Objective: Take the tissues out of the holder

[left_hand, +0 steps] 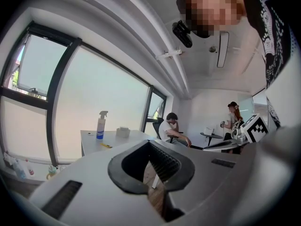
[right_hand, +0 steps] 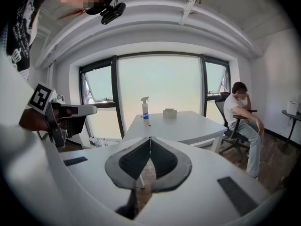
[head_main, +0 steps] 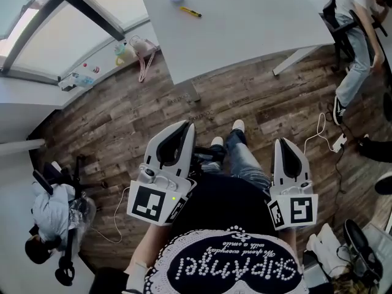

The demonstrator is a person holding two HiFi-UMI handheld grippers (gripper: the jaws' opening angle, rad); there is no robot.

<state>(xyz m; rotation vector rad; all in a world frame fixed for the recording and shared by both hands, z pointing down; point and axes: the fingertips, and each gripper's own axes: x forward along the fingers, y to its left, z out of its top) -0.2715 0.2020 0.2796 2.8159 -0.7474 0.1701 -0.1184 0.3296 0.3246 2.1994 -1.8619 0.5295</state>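
Both left tongs and right tongs are held closed, empty, well apart from the table, on which the holder is seen.

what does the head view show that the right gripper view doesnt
Only the head view: the black-and-white marker cube on the right gripper, the wearer's jeans and white shoes, a white power strip on the wooden floor. Only the right gripper view: its shut, empty jaws, the black head camera, the ceiling. Both: the white rectangular table, the blue-labelled white spray bottle, the seated person in a white shirt, the left gripper.
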